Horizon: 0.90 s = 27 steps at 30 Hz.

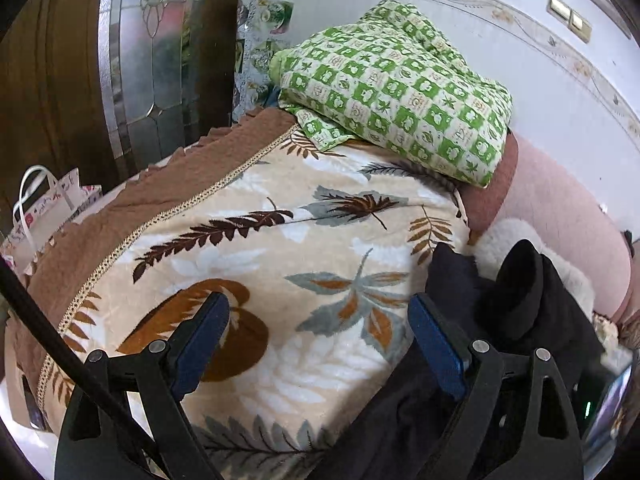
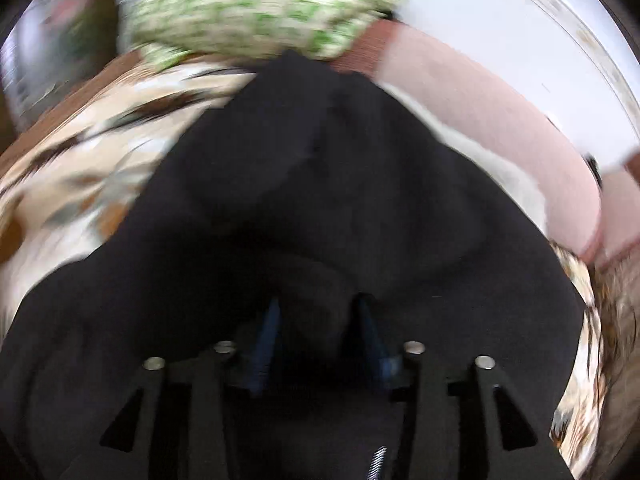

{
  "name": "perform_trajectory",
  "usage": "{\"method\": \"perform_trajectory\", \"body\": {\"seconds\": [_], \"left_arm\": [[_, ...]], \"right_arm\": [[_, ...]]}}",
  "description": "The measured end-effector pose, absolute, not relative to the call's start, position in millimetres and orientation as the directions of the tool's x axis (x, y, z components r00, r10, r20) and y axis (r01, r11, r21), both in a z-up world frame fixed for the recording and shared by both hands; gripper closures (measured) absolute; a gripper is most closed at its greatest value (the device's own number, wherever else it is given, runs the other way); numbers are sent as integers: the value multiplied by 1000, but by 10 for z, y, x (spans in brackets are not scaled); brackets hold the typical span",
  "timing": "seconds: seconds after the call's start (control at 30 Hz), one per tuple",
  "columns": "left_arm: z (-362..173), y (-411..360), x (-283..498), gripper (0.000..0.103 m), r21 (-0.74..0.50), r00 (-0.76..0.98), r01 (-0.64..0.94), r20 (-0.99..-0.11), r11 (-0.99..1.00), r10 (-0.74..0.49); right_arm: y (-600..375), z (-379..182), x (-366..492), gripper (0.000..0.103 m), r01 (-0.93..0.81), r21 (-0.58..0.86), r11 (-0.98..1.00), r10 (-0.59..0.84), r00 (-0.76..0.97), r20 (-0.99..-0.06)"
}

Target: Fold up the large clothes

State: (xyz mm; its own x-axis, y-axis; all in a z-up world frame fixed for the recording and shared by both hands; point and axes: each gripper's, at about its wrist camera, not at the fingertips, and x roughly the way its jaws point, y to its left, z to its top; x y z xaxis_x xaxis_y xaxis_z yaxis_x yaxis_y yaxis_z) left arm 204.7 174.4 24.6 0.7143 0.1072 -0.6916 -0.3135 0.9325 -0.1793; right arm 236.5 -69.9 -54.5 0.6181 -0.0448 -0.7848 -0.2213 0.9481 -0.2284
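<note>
A bed spread with a leaf-print blanket (image 1: 280, 264) is filling both views, a green checked bundle (image 1: 396, 88) sitting at upper centre against the wall. The black garment (image 2: 320, 184) is lying bunched across the bed, at lower right in the left wrist view and filling the middle of the blurred right one. The left gripper (image 1: 318, 344) is hovering with fingers wide apart and empty. The right gripper (image 2: 318, 336) is standing half open, dark cloth between its fingers; whether they are pinching it I cannot tell. Spreading the garment flat before folding would probably help. No readable writing is showing.
</note>
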Motion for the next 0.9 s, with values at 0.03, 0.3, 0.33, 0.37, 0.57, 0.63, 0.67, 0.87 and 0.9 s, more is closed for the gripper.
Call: {"method": "perform_trajectory", "body": {"seconds": [0.03,0.3,0.33,0.37,0.57,0.63,0.67,0.87,0.9], "left_arm": [[235,1775,2053,12,-192,709,-316,-698,929,97],[205,2016,2053,12,-247,694,-380,-713,891,98],[197,2041,2052,12,-256,693,-386,-715,886,96],[191,2056,2053,12,-261,691,-391,-717,883,93],[147,2054,2092,12,-264,680,-385,-729,885,78],[144,2037,2101,12,-256,679,-381,-730,889,80],[142,2032,2104,12,-256,678,-379,-731,889,79],[140,2023,2108,12,-258,677,-373,-733,891,71],[141,2021,2109,12,-258,679,-373,-731,891,73]], "right_arm": [[-676,-528,2299,53,-245,-216,945,-22,612,-790],[-627,-190,2227,29,-205,-211,956,-17,678,-735],[-549,-207,2273,18,-193,-252,948,-48,695,-717],[-471,-231,2301,16,-188,-284,940,-72,705,-706],[-204,-519,2802,16,-148,-394,907,-191,690,-698],[-197,-594,2940,59,-105,-450,887,-263,685,-679],[-230,-613,3004,69,-93,-445,891,-275,669,-691],[-396,-293,2748,82,-97,-310,946,-156,701,-696],[-387,-212,2627,82,-114,-293,949,-128,712,-690]]}}
